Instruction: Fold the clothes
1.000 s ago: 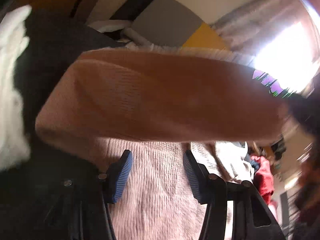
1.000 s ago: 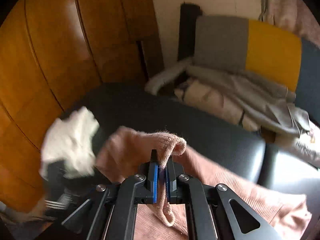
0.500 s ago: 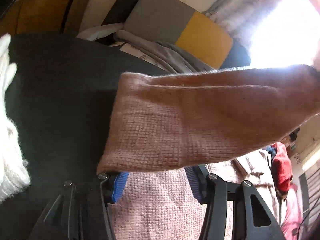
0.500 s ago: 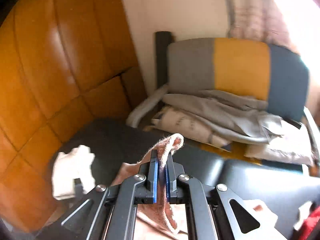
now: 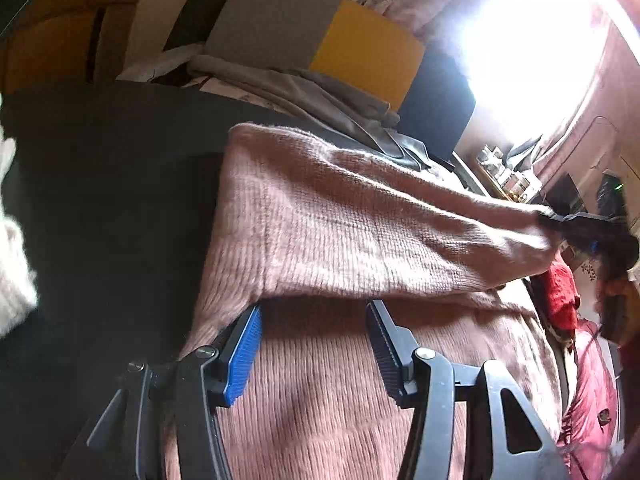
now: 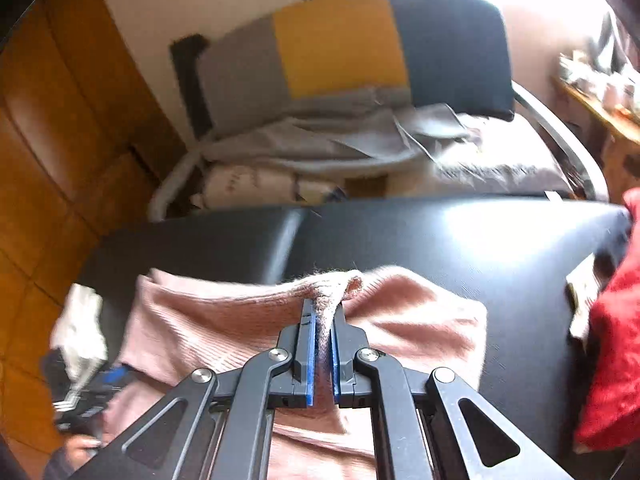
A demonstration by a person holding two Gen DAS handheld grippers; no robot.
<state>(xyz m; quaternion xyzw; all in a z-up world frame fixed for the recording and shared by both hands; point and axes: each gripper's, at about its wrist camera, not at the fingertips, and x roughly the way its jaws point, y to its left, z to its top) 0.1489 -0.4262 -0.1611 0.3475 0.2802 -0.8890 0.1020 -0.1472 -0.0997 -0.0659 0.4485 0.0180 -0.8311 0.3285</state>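
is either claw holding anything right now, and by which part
The right claw is shut on the pink sweater, pinching the end of its sleeve. The left claw is open, holding nothing.

Beyond the pink sweater [image 6: 248,328] the black padded surface [image 6: 460,248] lies bare up to its far edge, giving open room ahead of the right gripper [image 6: 323,344]. On the right a red garment [image 6: 612,360] crowds that surface's edge. On the left a white cloth [image 6: 78,332] sits just beside the sweater. Past the far edge, a chair [image 6: 344,40] heaped with grey clothing [image 6: 320,144] blocks the way. In the left wrist view the raised sleeve [image 5: 360,232] stretches across in front of the left gripper [image 5: 316,344], while dark bare surface [image 5: 112,200] lies open to its left
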